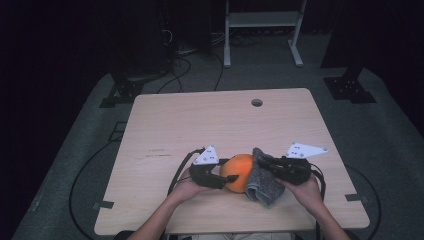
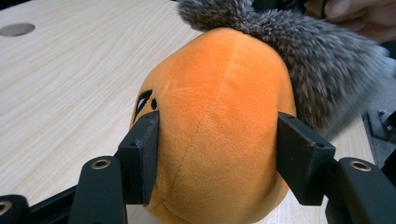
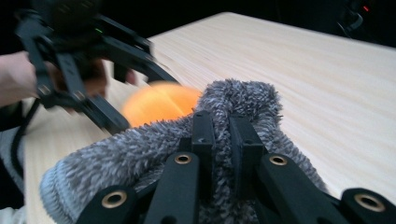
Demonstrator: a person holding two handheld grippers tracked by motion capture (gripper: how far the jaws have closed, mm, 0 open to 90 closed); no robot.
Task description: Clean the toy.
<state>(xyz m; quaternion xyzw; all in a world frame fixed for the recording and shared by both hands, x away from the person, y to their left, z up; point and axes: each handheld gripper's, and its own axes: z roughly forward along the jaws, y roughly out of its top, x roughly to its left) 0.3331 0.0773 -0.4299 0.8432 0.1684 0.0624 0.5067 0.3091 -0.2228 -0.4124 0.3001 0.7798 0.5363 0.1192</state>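
An orange plush toy (image 1: 239, 172) with a small black eye mark lies near the table's front edge. My left gripper (image 1: 227, 177) is shut on it, one pad pressed into each side of the plush (image 2: 219, 121). A grey fuzzy sock (image 1: 262, 182) drapes against the toy's right side and reaches behind it in the left gripper view (image 2: 308, 60). My right gripper (image 1: 263, 162) is shut on the sock, its jaws (image 3: 222, 130) nearly together with the grey pile (image 3: 233, 102) pinched between them. In the right gripper view the orange toy (image 3: 159, 107) sits just beyond, with the left gripper (image 3: 84, 60) around it.
The pale wooden table (image 1: 200, 120) has a round cable hole (image 1: 257, 102) near its far edge. Both hands rest at the front edge. Beyond the table are a white metal rack (image 1: 262, 20), dark stands and cables on grey floor.
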